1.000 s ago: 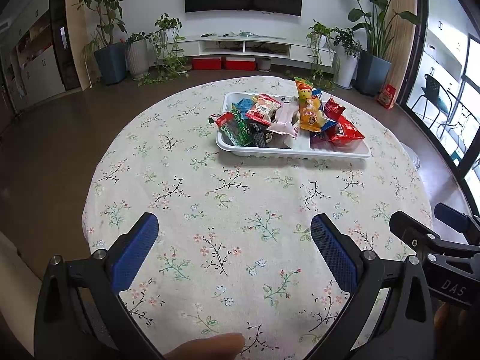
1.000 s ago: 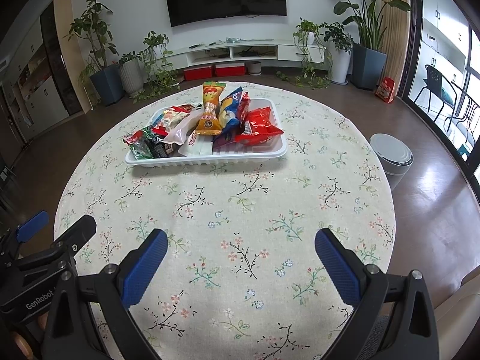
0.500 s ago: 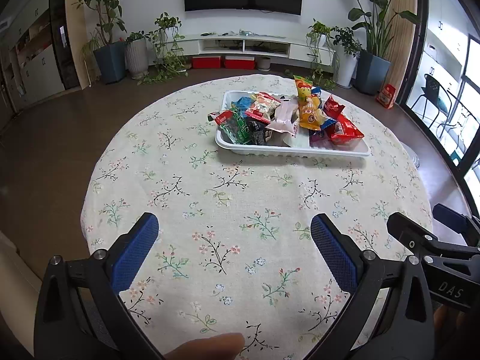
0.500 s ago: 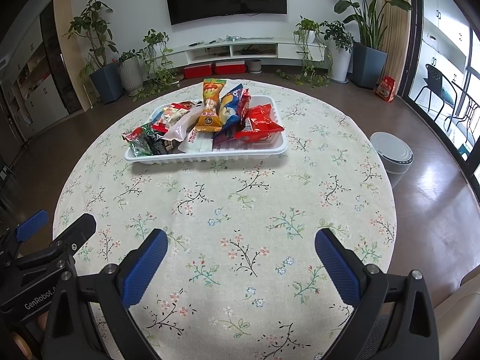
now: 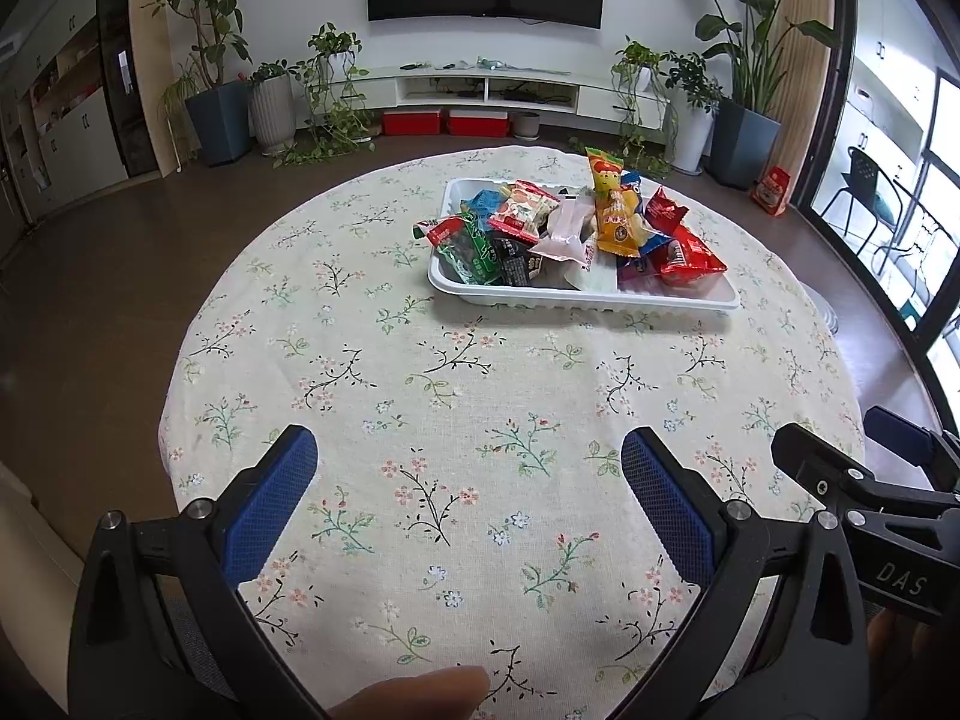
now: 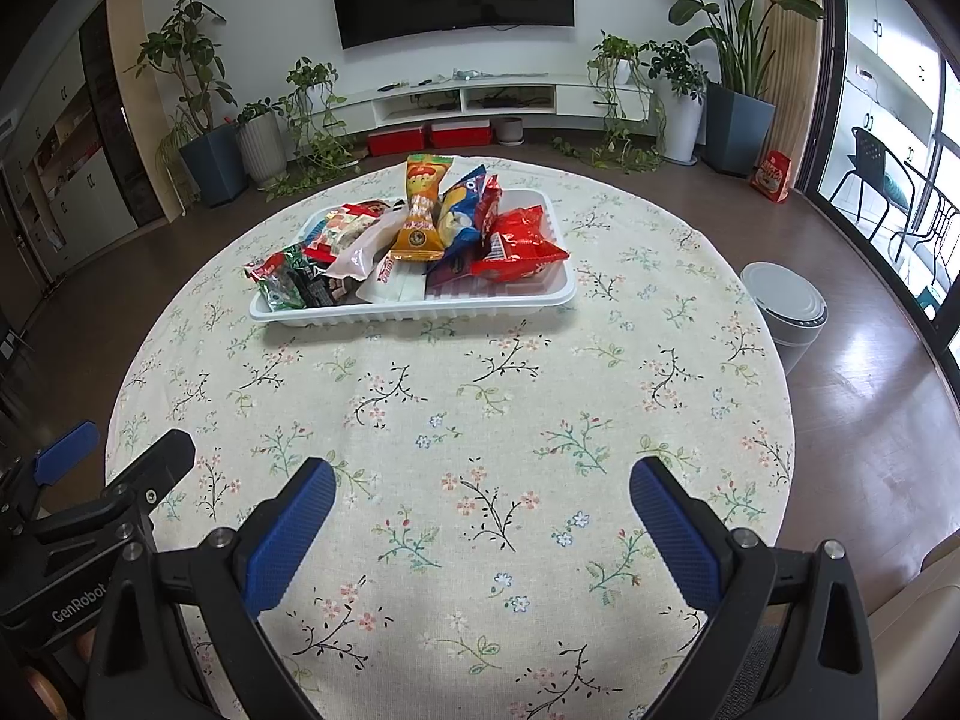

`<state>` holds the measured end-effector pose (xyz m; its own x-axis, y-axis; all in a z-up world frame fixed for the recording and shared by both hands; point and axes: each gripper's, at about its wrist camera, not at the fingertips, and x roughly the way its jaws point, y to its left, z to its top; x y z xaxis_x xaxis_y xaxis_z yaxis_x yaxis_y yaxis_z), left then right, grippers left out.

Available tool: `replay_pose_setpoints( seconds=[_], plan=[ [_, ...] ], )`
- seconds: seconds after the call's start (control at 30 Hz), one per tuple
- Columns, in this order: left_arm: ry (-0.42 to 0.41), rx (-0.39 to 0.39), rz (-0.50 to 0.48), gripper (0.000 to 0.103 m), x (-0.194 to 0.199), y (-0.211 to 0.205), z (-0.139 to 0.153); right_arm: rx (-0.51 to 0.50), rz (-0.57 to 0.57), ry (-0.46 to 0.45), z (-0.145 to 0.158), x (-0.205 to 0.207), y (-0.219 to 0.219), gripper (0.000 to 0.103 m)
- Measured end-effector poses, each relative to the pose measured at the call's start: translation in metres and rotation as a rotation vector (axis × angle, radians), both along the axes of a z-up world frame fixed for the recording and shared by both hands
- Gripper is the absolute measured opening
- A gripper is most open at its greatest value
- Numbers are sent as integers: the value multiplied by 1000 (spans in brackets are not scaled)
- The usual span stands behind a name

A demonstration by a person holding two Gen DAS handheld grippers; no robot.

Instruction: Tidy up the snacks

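Both tools gape wide, empty. The snack tray (image 5: 585,298) lies at one o'clock from the left tool (image 5: 468,498), eleven o'clock from the right tool (image 6: 480,525), long axis crosswise.

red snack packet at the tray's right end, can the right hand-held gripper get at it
Probably yes: the right hand-held gripper is open, bare tablecloth lies between, and the red snack packet lies on top in the white tray.

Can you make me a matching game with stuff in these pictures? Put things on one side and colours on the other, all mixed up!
Things:
1. tray
2. tall snack bag
3. finger pads
4. storage boxes under the TV shelf

Colours:
A. blue
B. red
C. white
D. orange

Pairs: 1-C, 2-D, 3-A, 4-B
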<state>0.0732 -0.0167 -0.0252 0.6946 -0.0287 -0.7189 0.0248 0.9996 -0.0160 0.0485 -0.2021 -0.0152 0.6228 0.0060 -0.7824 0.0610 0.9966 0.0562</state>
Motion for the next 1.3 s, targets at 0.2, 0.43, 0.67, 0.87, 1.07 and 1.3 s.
replay_pose_setpoints(
  seconds=[0.2, 0.43, 0.67, 0.87, 1.07, 1.3],
  plan=[
    [0, 0, 0, 103, 0, 0, 0, 0, 0, 1, -1, -2, -1, 101],
    [1, 0, 0, 103, 0, 0, 0, 0, 0, 2, 0, 0, 0, 101],
    [1, -3, -1, 103, 0, 0, 0, -1, 0, 3, 0, 0, 0, 101],
    [1, -1, 0, 103, 0, 0, 0, -1, 1, 4, 1, 1, 0, 101],
    [3, -2, -2, 103, 0, -1, -1, -2, 2, 4, 1, 1, 1, 101],
    [3, -3, -3, 103, -1, -1, -3, -3, 1, 5, 1, 0, 0, 101]
  ],
)
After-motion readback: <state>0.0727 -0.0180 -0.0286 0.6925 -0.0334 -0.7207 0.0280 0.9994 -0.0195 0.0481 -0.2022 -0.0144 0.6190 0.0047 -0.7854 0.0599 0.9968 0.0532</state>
